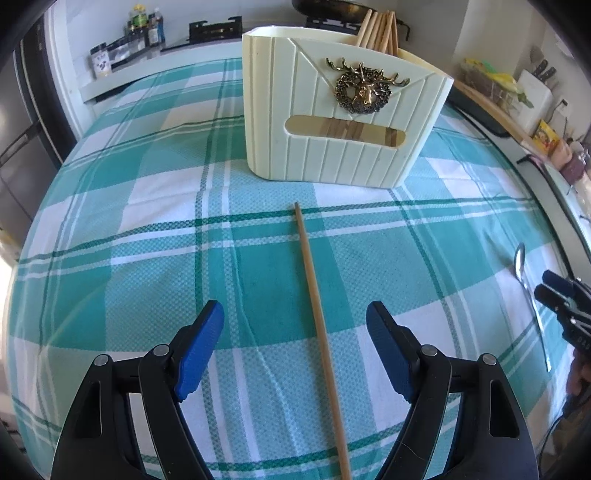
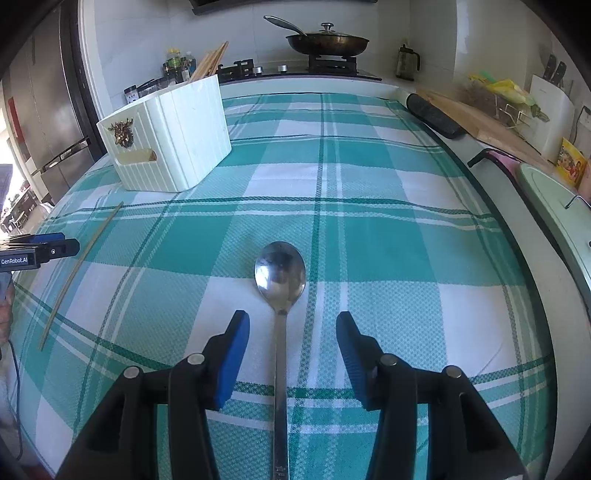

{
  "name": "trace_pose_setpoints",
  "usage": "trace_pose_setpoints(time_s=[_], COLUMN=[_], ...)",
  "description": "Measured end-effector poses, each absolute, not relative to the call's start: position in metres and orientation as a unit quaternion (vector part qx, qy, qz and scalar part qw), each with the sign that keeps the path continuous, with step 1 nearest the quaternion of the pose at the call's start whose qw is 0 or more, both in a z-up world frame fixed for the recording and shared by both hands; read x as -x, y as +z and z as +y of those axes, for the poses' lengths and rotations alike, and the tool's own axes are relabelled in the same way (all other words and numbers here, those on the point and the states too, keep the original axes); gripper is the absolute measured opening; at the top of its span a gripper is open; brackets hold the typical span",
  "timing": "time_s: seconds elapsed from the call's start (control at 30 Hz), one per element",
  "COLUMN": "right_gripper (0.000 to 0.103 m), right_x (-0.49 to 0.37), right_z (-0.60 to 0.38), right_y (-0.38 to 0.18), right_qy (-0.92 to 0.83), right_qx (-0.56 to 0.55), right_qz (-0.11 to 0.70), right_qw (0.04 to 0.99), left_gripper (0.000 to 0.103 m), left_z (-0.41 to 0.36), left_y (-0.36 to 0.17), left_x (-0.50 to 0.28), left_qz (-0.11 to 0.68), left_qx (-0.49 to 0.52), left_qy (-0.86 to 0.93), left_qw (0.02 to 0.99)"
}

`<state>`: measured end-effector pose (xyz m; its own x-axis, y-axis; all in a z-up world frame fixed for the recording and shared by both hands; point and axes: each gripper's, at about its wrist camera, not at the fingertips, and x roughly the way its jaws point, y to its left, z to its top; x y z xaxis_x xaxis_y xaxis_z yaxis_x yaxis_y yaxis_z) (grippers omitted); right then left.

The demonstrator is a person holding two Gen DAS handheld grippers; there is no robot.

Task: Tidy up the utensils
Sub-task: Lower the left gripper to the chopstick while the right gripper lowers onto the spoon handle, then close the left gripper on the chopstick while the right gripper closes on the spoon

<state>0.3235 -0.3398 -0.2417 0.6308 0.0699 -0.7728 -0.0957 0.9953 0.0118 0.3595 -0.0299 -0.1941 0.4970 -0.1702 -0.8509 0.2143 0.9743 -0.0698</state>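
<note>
Utensils lying on the checked bench cloth (image 2: 369,229) — wooden chopstick (image 1: 317,321) resting between the spread jaws of the left gripper (image 1: 295,328), steel spoon (image 2: 280,280) lying between the spread jaws of the right gripper (image 2: 293,339). Cream holder (image 1: 343,114) is standing beyond, carrying more chopsticks (image 1: 380,31).

L wrist cam sits low over the checked cloth (image 1: 147,258), looking fwd along its fingers to the cream holder (image 1: 343,122) at 12 o'clock, near. R wrist cam, also low, faces the stove (image 2: 328,62) at 12; holder (image 2: 166,136) at 10. Shared: cloth, holder, lone chopstick (image 1: 317,325) (image 2: 79,273), spoon (image 1: 521,266) (image 2: 280,277).
</note>
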Motion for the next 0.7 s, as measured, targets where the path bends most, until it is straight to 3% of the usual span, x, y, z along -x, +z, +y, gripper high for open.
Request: trace_pose_setpoints(time_s=[0.57,0.7], right_gripper=[0.05,0.05], right_x=[-0.356,-0.367], right_z=[-0.325,-0.32], right_y=[-0.257,-0.262], right_qy=[0.062,0.053], right_qx=[0.023,0.037], right_qz=[0.428,0.425], right_qw=[0.901,0.903], left_gripper=[0.081,0.077], left_z=[-0.032,-0.036], left_y=[-0.212,-0.213], left_x=[-0.388,-0.395], left_qz=[0.492,0.49], left_qx=[-0.022,-0.031], left_qy=[-0.092,-0.094], left_qw=[0.865,0.866])
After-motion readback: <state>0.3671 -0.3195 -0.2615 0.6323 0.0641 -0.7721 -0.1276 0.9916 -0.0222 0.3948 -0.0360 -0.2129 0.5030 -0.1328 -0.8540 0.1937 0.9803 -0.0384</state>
